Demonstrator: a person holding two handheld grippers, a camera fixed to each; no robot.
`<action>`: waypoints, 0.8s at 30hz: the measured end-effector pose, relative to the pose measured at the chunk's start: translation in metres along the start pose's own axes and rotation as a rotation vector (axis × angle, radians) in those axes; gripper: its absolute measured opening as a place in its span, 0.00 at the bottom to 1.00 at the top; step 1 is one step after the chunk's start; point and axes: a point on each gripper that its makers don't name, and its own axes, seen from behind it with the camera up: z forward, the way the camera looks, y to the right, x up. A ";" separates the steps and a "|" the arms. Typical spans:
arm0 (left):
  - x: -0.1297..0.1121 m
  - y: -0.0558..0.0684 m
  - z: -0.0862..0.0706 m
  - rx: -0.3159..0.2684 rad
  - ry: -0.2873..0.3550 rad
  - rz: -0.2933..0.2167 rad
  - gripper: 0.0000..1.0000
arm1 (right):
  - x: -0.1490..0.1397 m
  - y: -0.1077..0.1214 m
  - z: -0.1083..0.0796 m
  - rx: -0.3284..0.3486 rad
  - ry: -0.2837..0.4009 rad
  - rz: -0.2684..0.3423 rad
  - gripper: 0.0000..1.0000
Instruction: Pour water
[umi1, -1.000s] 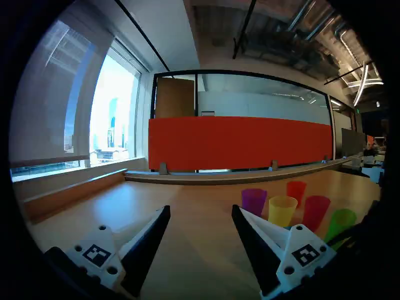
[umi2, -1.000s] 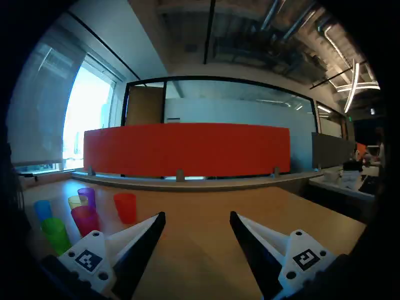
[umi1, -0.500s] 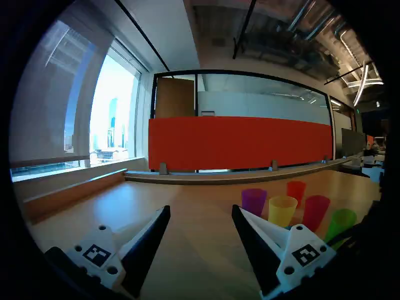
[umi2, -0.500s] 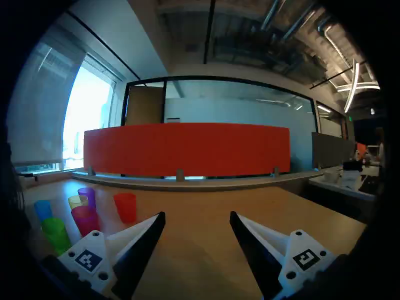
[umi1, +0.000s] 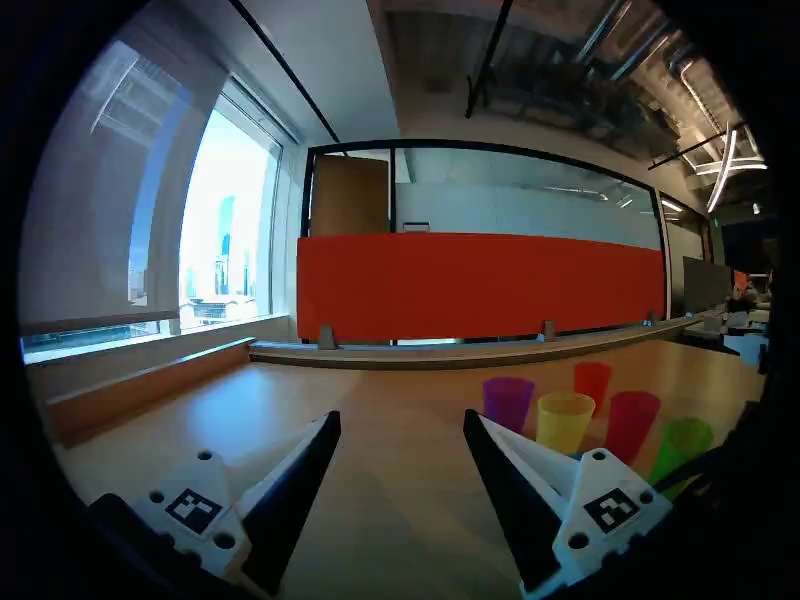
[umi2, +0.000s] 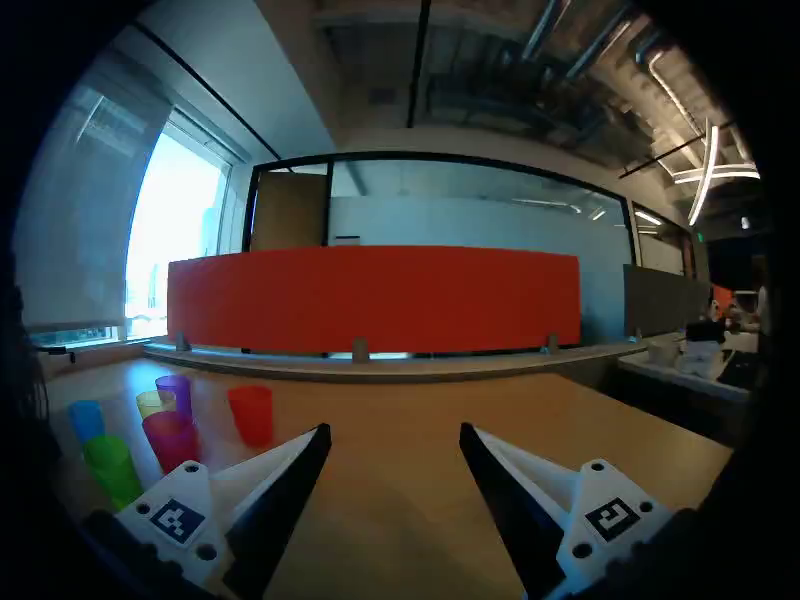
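**Left gripper view.** A pale wooden tabletop (umi1: 300, 400) is running back to a long orange partition panel (umi1: 470, 285), which is standing along its far edge. Left of the panel, a tall bright window (umi1: 225, 250) is letting in daylight. Above the panel, exposed ceiling pipes (umi1: 560, 70) are crossing the room.

The left gripper (umi1: 400, 418) is reaching toward the panel with its two black-tipped white fingers spread wide. It is gripping nothing and touching nothing.

In front of the panel's right half, five cups are standing in a cluster:
- a red translucent plastic cup (umi1: 592, 380), closest to the panel;
- a purple translucent plastic cup (umi1: 507, 400);
- a yellow translucent plastic cup (umi1: 564, 420);
- a pink translucent plastic cup (umi1: 632, 422);
- a green translucent plastic cup (umi1: 682, 445), farthest from the panel.

Each is standing upright with its long axis vertical and its open mouth facing up.

**Right gripper view.** The same tabletop (umi2: 420, 410) is stretching to the orange panel (umi2: 375, 300), with the window (umi2: 170, 250) left of it. A neighbouring cluttered desk (umi2: 690, 360) is sitting off the panel's right end.

The right gripper (umi2: 393, 430) is also pointing at the panel, its fingers parted widely and holding nothing.

In front of the panel's left end, the cups are grouped well apart from the fingers. The red cup (umi2: 250, 413) is nearest the panel's middle. The purple cup (umi2: 175, 392), yellow cup (umi2: 152, 402) and pink cup (umi2: 170, 438) are beside it. A blue translucent plastic cup (umi2: 86, 418) and the green cup (umi2: 110, 465) are standing outermost. All are upright, mouths opening upward.
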 end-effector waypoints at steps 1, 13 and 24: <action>0.000 0.000 0.000 0.000 0.000 0.000 0.91 | 0.000 0.000 0.000 0.000 0.000 0.000 1.00; 0.001 0.001 0.000 0.000 0.000 0.000 0.91 | 0.001 0.000 0.000 0.000 0.000 0.000 1.00; 0.002 0.000 -0.001 0.000 -0.001 0.000 0.91 | 0.001 -0.001 0.000 0.000 0.000 0.000 1.00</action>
